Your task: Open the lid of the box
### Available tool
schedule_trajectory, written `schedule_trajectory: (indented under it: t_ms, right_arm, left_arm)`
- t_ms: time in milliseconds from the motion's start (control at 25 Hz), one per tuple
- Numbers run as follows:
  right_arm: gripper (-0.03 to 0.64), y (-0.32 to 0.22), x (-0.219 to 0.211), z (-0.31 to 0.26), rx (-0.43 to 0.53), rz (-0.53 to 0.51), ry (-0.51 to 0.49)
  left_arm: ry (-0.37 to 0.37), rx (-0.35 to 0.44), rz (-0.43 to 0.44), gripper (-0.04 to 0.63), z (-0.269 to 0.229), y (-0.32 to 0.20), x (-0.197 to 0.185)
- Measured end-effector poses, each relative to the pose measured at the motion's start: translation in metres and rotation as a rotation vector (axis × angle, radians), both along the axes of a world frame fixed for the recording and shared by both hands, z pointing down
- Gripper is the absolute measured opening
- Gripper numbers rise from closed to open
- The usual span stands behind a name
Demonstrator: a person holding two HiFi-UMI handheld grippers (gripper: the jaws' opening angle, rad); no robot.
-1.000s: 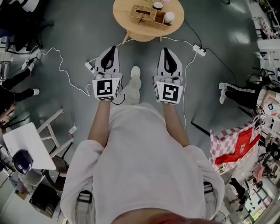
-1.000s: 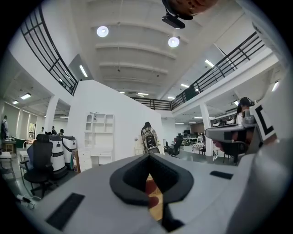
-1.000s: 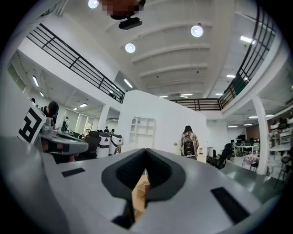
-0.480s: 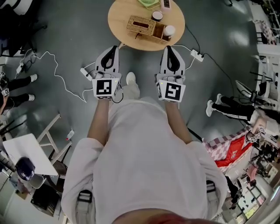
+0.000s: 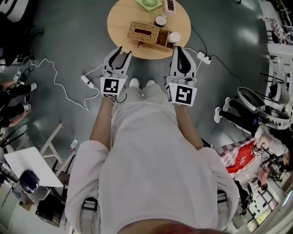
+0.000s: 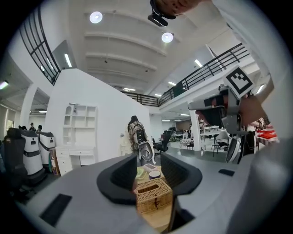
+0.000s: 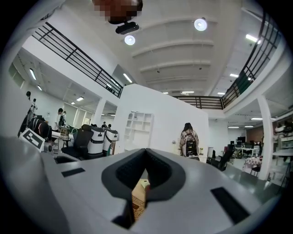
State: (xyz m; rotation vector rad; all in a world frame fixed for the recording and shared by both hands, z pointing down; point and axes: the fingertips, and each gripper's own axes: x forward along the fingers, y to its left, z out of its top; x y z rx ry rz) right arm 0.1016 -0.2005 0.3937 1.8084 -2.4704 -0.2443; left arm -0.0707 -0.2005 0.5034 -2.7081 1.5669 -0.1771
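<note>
The box is a woven wicker box with a slot in its lid, lying on a round wooden table. The left gripper view shows the wicker box straight ahead, beyond the jaws. My left gripper hovers just short of the table's near edge, its jaws opening with nothing between them. My right gripper is level with it to the right, jaws shut and empty. In its own view, the right gripper shows a sliver of wicker through the lower gap.
Beside the box on the table are a white cup, a dark-rimmed cup, a green item and a remote. A power strip and white cables lie on the floor. A folding chair stands at the left.
The table and wicker box have come nearer to both grippers as the person stepped forward. The left gripper's jaws have parted; the right gripper stays shut.
</note>
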Motion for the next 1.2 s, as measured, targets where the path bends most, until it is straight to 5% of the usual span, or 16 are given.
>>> schedule_trajectory:
  t_ms: [280, 800, 920, 1040, 1200]
  right_arm:
    - [-0.003, -0.010, 0.013, 0.017, -0.011, -0.019, 0.000]
    - [-0.003, -0.031, 0.088, 0.104, 0.010, 0.058, 0.032]
    - [-0.003, -0.038, 0.100, 0.117, 0.009, 0.075, 0.035]
    - [-0.003, -0.043, 0.107, 0.123, 0.007, 0.073, 0.053]
    - [-0.003, -0.046, 0.108, 0.118, -0.006, 0.062, 0.075]
  left_arm:
    - [0.014, -0.031, -0.014, 0.255, 0.052, -0.015, 0.008]
    - [-0.021, -0.104, -0.043, 0.249, 0.231, -0.075, 0.057]
    - [-0.049, -0.107, -0.068, 0.178, 0.256, -0.089, 0.058]
    - [-0.089, -0.085, -0.101, 0.017, 0.265, -0.094, 0.057]
    - [-0.069, -0.106, -0.106, 0.002, 0.266, -0.092, 0.058]
